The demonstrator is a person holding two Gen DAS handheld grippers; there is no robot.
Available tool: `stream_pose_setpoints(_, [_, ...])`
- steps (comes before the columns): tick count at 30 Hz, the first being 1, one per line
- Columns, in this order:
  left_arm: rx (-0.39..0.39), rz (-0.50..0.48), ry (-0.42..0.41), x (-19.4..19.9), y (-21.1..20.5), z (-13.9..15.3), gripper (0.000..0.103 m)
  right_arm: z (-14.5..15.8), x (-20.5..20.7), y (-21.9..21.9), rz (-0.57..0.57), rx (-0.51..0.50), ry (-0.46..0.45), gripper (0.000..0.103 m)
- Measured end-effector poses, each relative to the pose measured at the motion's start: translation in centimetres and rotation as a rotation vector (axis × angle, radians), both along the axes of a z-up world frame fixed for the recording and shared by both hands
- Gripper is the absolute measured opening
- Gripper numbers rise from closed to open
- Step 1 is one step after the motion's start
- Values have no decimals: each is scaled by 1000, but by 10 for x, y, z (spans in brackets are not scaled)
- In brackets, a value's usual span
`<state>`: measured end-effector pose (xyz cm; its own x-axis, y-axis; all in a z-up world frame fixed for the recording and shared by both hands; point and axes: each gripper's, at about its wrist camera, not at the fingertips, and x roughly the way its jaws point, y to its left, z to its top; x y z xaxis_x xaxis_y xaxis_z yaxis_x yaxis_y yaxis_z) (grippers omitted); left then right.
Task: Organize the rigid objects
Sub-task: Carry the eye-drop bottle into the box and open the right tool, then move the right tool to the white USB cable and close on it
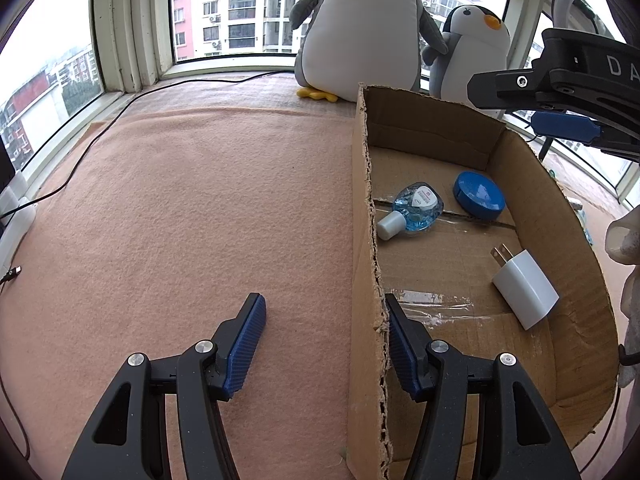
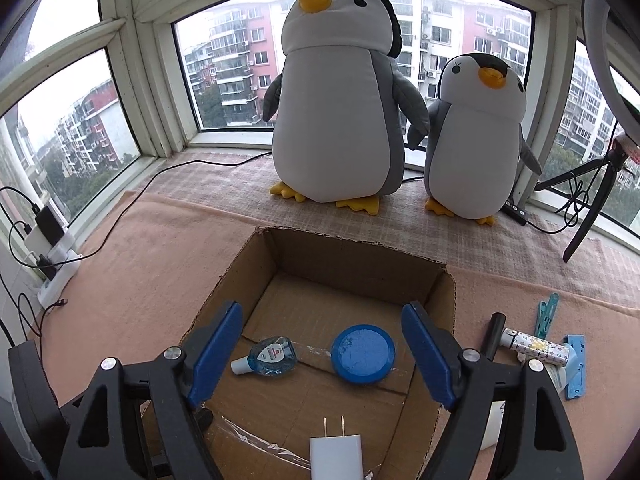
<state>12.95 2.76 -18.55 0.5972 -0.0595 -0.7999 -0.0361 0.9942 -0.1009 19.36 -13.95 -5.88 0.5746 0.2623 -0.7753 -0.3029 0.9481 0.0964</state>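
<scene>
The left gripper (image 1: pixel 324 344) is spread wide and holds nothing; the near wall of the cardboard box (image 1: pixel 362 240) is straddled by its blue-padded fingers (image 1: pixel 246 344), one outside on the pink blanket (image 1: pixel 180 208), the other inside the box. The right gripper (image 2: pixel 322 356) is likewise held wide and empty, poised above the open box (image 2: pixel 360 256) and looking down into it.

Three things are seen lying on the box floor — a white plug adapter (image 2: pixel 336 456) nearest the right gripper, prongs pointing away; a small clear-blue bottle (image 2: pixel 268 358) with a white cap, lying on its side; and a round blue lid-like tin (image 2: pixel 363 354) just beside the bottle, apart from it.

Outside the box, to its right, a cluster is left on the blanket: a patterned tube (image 2: pixel 536 350), a teal clip (image 2: pixel 546 314) and a light-blue flat piece (image 2: pixel 576 364), though what that piece is cannot quite be made out.

Two plush penguins (image 2: pixel 336 92) are stood against the window beyond.
</scene>
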Motion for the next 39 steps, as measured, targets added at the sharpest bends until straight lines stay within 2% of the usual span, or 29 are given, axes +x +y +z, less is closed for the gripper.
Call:
stream_pose_setpoints(10, [0, 0, 0, 0, 0, 0, 63, 12, -9, -18, -32, 34, -23, 78])
stream_pose_setpoints(15, [0, 0, -1, -1, 0, 0, 63, 19, -24, -50, -88, 55, -42, 78])
stream_pose_setpoints(20, [0, 0, -1, -1, 0, 0, 62, 18, -41, -100, -193, 84, -35, 78])
stream_pose_setpoints(27, [0, -1, -1, -1, 0, 0, 62, -1, -68, -184, -401, 75, -10, 78])
stream_pose_setpoints(31, [0, -1, -2, -1, 0, -1, 63, -17, -76, -222, -485, 99, 40, 78])
stream_pose_setpoints(35, [-1, -1, -1, -1, 0, -1, 62, -31, -80, -234, -507, 90, 68, 72])
stream_pose_setpoints(39, [0, -1, -2, -1, 0, -1, 63, -44, -82, -227, -486, 81, 89, 71])
